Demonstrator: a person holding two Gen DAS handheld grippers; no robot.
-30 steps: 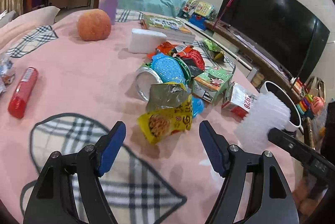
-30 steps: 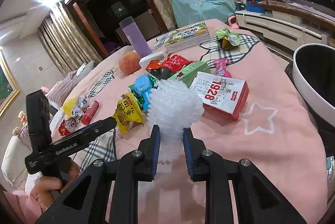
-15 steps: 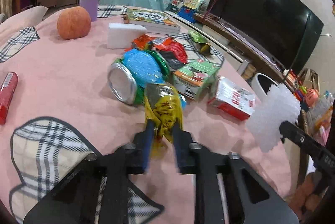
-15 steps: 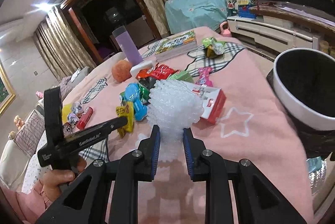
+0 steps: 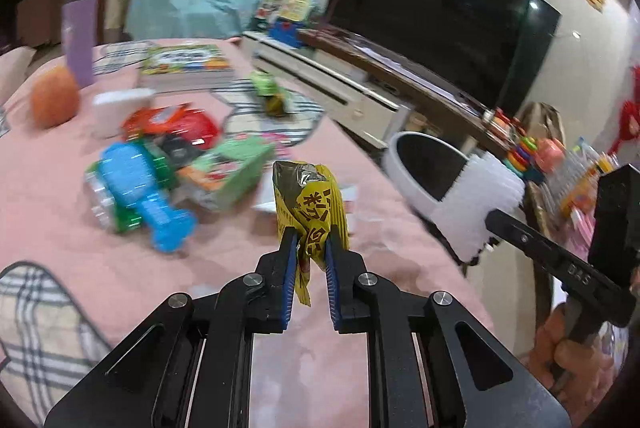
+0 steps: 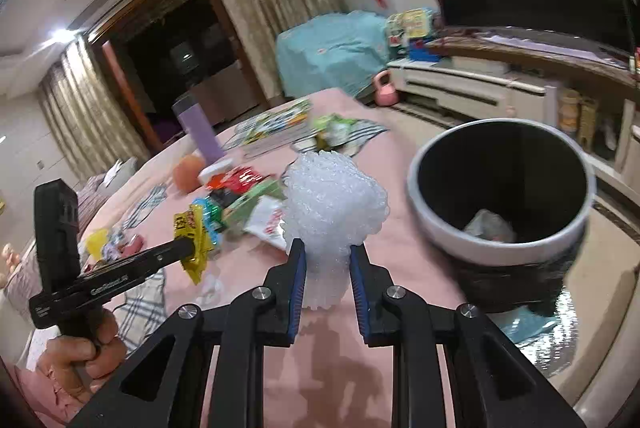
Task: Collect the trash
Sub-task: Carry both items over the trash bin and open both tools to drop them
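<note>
left gripper point(image 5: 307, 242): pinching yellow snack wrapper point(image 5: 310, 203) at its lower fold, held clear of the pink tablecloth point(image 5: 72, 228).
right gripper point(image 6: 327, 260): clamped on bubble-wrap wad point(image 6: 334, 195); bin point(image 6: 496, 248) at 3 o'clock.
handling: both light, soft, crushable; wrapper probably slippery, so grip creases.
unclear: table litter blurred; bin contents dim.

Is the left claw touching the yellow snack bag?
Touching. In the left wrist view, the left claw pinches the yellow snack bag between both blue pads, lifted off the pink cloth.
</note>
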